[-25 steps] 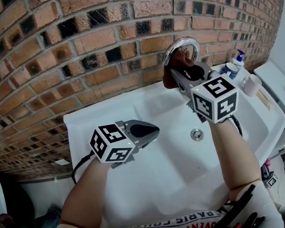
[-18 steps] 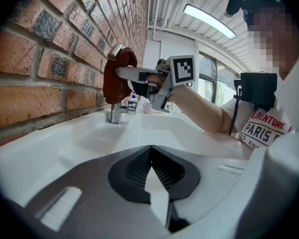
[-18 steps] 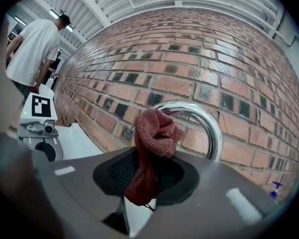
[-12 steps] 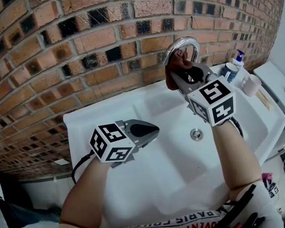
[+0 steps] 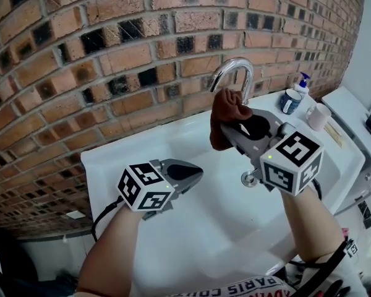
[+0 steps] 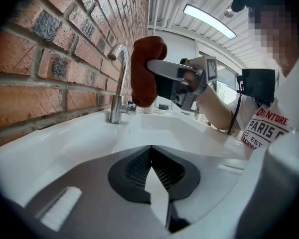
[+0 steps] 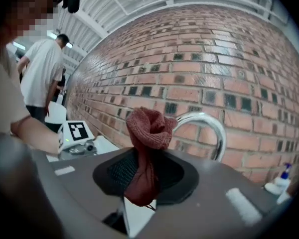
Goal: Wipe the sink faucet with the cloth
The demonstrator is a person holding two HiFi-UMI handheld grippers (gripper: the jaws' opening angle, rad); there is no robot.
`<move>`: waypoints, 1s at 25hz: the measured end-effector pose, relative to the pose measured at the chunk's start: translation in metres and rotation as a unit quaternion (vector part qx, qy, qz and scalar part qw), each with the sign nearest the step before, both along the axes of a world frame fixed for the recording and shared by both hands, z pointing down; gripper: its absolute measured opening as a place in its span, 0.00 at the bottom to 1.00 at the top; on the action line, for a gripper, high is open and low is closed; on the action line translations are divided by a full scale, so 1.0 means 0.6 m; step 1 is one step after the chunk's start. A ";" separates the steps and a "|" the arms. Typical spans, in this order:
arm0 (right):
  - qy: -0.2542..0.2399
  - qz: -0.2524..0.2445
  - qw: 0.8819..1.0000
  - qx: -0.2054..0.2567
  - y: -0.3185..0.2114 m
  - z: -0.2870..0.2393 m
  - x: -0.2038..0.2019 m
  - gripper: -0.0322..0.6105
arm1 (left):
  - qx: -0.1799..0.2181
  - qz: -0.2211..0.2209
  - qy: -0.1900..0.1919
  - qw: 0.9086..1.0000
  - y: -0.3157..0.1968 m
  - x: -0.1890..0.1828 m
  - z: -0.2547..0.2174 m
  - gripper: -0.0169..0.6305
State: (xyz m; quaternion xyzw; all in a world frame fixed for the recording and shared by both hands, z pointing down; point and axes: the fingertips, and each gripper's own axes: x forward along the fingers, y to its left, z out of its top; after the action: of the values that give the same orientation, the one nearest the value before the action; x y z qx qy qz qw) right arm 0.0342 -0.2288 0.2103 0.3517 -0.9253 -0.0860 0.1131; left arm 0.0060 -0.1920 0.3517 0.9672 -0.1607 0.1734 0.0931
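well, faucet (image 5: pixel 236 72): chrome gooseneck at the back of the white sink (image 5: pixel 130 159), arch upright, spout end turned down toward the sink.
cloth (image 5: pixel 225 117): rust-brown and bunched, just in front of the faucet's arch and a little to its left in the head view. long axis near vertical, with the balled top up at the level of the spout end and the tail hanging below.
contact: cannot tell whether the cloth touches the faucet; the left gripper view shows a gap between it and the neck.
right gripper (image 5: pixel 234 130): jaws pinched on the cloth's middle, pointing at the faucet.
left gripper (image 5: pixel 196 168): jaws closed together with nothing between them; well left of the faucet, over the sink, pointing roughly toward it.
hidden: the faucet's base and lower neck lie behind the cloth and right gripper in the head view; in the right gripper view the cloth covers the arch's left end.
cut off: drain (image 5: pixel 248 179), below the faucet, half behind the right gripper's marker cube.
right of the faucet: pump bottle (image 5: pixel 303 81) and mug (image 5: pixel 317 116); print too small to read.
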 end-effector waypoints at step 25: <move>0.059 -0.100 0.978 -0.172 0.042 0.230 -0.028 0.18 | 0.002 -0.001 0.001 1.000 -0.001 0.000 -0.001 0.03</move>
State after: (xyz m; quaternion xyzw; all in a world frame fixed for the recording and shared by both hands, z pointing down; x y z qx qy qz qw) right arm 0.0174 -0.2036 0.3484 0.2274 -0.9483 0.0425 0.2174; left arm 0.0063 -0.1926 0.3510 0.9674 -0.1621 0.1716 0.0921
